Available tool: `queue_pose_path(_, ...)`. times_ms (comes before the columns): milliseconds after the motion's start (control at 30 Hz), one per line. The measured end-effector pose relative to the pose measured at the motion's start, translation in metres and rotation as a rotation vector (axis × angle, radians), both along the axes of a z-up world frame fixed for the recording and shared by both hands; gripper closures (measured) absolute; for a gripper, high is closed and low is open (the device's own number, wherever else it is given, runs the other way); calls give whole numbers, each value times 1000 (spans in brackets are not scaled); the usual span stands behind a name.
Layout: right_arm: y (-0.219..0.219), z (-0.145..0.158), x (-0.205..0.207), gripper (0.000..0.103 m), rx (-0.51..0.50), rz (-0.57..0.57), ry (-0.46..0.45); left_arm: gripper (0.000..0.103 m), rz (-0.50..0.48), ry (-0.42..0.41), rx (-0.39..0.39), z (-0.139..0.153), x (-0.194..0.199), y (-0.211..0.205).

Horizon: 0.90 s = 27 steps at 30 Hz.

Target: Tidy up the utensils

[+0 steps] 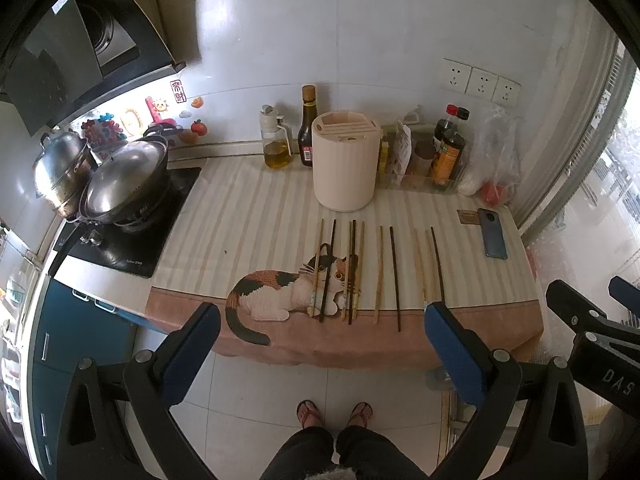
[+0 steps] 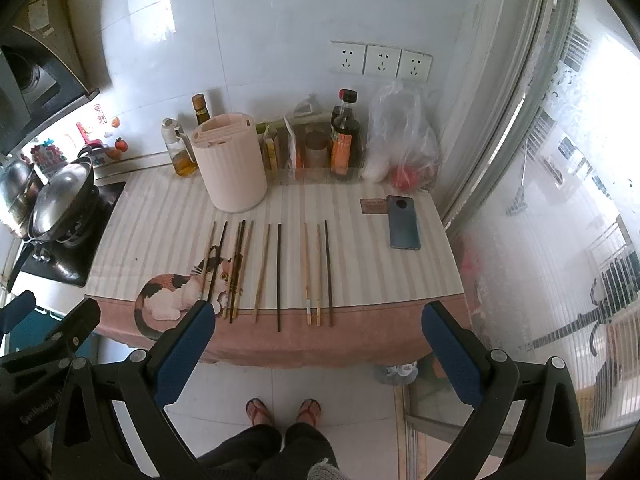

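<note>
Several chopsticks (image 1: 378,276) (image 2: 279,276), some pale wood and some dark, lie side by side on the cat-print cloth (image 1: 264,216) (image 2: 160,216), their ends toward the counter's front edge. Behind them stands a cream cylindrical utensil holder (image 1: 346,164) (image 2: 232,164) with slots in its top. My left gripper (image 1: 320,320) is open, held above the floor in front of the counter, nothing between its blue pads. My right gripper (image 2: 318,320) is open too, at the same distance, empty. The right gripper's black frame (image 1: 592,320) shows at the left view's right edge.
Oil and sauce bottles (image 1: 308,128) (image 2: 344,140), packets and a plastic bag (image 2: 400,144) line the wall. A phone (image 1: 493,234) (image 2: 404,224) lies at the cloth's right end. Lidded pots (image 1: 124,176) sit on the stove at left. A person's sandalled feet (image 2: 284,410) stand below.
</note>
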State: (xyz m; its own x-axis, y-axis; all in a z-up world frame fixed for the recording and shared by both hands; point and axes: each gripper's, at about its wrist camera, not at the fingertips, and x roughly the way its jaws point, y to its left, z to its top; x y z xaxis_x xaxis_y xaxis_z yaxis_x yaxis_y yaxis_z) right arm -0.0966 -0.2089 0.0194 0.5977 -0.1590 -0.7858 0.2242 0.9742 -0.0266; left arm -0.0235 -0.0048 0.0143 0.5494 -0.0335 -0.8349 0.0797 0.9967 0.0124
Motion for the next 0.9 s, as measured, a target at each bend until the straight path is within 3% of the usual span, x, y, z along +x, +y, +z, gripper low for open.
queue_pose_path(900, 2, 8, -4, 0, 5, 9, -23, 0, 9, -27, -1, 9, 2, 6)
